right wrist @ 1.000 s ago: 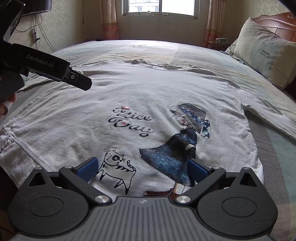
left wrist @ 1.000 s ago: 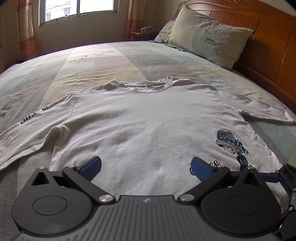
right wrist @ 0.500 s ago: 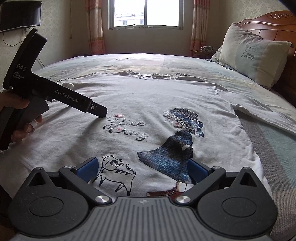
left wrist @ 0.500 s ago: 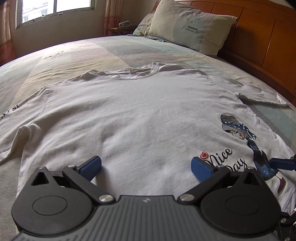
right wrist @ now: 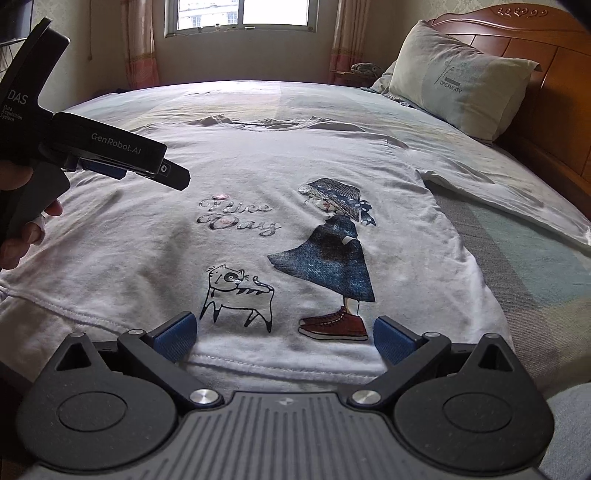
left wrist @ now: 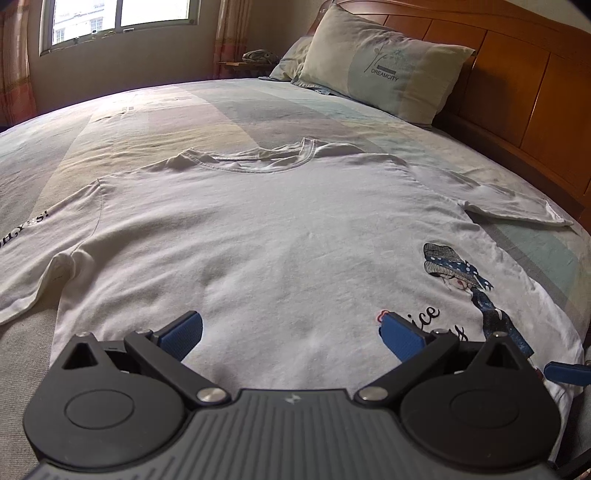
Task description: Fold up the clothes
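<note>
White T-shirt [right wrist: 258, 206] flat, print up, on bed [left wrist: 221, 110]; long axis runs hem-near to collar-far. Right gripper [right wrist: 284, 332] spread wide, empty, at the hem; left gripper [left wrist: 291, 332] likewise, above the shirt body.

Both wrist cameras are looking low across the T-shirt [left wrist: 280, 236] from its hem toward the window [right wrist: 240, 14]. The left one is sitting further left, and both are sharing the girl print [right wrist: 332, 240] and pillow [left wrist: 384, 62].
</note>
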{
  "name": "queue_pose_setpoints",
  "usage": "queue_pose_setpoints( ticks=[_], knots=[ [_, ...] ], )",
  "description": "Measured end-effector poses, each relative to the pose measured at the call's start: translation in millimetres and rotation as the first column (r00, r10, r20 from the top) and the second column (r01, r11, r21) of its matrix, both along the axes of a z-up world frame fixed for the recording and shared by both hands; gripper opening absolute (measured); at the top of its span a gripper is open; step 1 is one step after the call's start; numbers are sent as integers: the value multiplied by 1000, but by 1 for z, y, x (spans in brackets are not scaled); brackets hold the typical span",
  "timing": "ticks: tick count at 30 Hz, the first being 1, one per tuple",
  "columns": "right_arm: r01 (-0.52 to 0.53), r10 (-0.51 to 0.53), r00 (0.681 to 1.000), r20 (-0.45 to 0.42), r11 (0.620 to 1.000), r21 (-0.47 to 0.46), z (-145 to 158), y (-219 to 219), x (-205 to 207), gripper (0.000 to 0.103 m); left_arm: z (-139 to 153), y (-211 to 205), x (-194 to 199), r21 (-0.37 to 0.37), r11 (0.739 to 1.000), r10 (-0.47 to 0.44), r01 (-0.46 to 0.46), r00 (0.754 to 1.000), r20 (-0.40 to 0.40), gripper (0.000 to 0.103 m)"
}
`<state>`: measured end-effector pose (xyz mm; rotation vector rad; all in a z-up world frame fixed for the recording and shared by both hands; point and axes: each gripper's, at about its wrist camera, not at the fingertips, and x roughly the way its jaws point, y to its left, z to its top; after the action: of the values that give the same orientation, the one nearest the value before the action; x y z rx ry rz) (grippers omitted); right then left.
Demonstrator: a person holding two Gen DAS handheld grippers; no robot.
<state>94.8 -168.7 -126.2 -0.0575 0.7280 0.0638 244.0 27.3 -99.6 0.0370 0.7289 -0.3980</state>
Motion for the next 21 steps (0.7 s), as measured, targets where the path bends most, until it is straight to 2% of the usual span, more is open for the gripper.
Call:
queue_pose_setpoints(
  ticks=[6, 9, 14, 16, 21],
  knots=[
    [38, -38, 992, -120, 999, -2, 11, 3, 9, 103, 10, 6, -6, -34, 999, 1, 0, 1000, 29, 102],
    [6, -3, 986, -167, 1000, 16, 20, 3, 14, 103, 8, 11, -4, -37, 999, 12, -11, 1000, 17, 102],
    [-11, 22, 994, -105, 994, 104, 53, -16, 42, 103, 2, 16, 7, -39, 998, 57, -57, 998, -7, 102],
    [-4, 16, 997, -81, 989, 148, 71, -30, 74, 103, -1, 17, 11, -44, 997, 57, -57, 998, -11, 102],
    [17, -5, 999, -46, 962, 272, 110, -68, 178, 103, -5, 20, 19, 5, 997, 81, -81, 997, -5, 102]
  ],
)
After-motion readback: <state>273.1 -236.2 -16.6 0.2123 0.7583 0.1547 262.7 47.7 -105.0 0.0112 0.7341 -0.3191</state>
